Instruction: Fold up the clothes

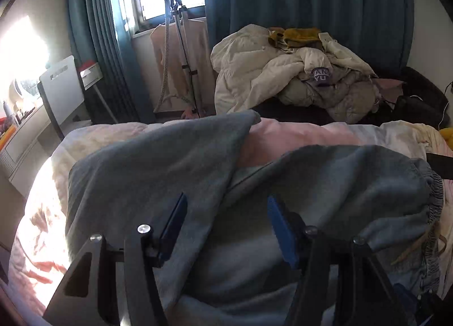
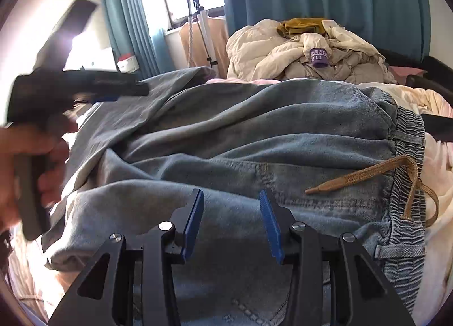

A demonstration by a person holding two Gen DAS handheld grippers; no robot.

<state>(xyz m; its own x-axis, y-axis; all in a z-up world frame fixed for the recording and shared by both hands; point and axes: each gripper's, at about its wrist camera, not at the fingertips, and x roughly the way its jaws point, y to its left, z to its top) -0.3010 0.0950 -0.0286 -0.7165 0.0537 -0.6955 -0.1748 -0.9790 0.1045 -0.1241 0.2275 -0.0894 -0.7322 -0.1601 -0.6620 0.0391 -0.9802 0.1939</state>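
A pair of light blue denim trousers [image 2: 240, 142] lies spread on the pink bed [image 1: 297, 133], with an elastic waistband [image 2: 407, 173] and a tan drawstring [image 2: 368, 176] at the right. The trousers also show in the left wrist view [image 1: 158, 173]. My left gripper [image 1: 226, 224] is open just above the cloth, holding nothing. It also appears blurred in the right wrist view [image 2: 107, 94], held by a hand at the left. My right gripper [image 2: 232, 218] is open above the trousers near the waistband, holding nothing.
A heap of cream bedding and clothes [image 1: 283, 71] lies at the far side of the bed. A garment steamer stand [image 1: 178, 43] is by the window with teal curtains [image 1: 311, 0]. A white desk and chair [image 1: 56, 94] are at the left.
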